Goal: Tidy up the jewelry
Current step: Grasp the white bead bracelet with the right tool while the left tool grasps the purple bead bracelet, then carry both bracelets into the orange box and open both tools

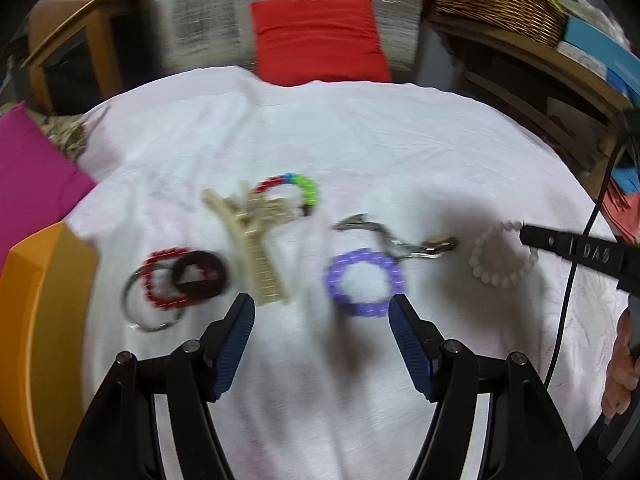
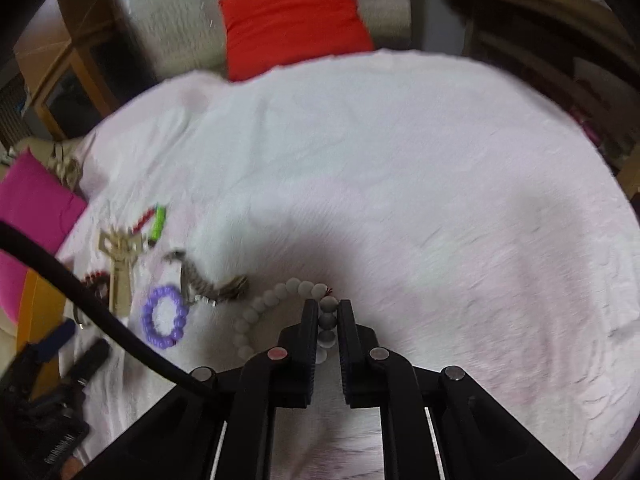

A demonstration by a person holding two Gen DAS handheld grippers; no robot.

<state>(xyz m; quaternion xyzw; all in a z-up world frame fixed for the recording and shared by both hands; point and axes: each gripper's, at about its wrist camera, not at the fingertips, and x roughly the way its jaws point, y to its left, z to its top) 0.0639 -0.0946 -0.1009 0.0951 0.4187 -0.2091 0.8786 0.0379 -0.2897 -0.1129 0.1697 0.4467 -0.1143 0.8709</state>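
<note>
Jewelry lies on a white cloth [image 1: 360, 140]. My left gripper [image 1: 322, 306] is open and empty, just short of a purple bead bracelet [image 1: 364, 282] and a beige hair claw [image 1: 256, 240]. A red bead bracelet [image 1: 160, 280], a black ring [image 1: 200, 274] and a metal hoop [image 1: 138, 308] overlap at the left. A rainbow bracelet [image 1: 300, 190] and a metal chain [image 1: 396, 240] lie further back. My right gripper [image 2: 328, 308] is shut on a white bead bracelet [image 2: 276, 300]; it also shows in the left wrist view [image 1: 502, 256] at the right gripper's tip [image 1: 528, 236].
An orange box [image 1: 44, 320] stands at the cloth's left edge with pink fabric [image 1: 32, 184] behind it. A red cushion [image 1: 320, 40] sits beyond the far edge. A wicker basket [image 1: 500, 0] and shelves are at the back right. A black cable [image 2: 100, 312] crosses the right wrist view.
</note>
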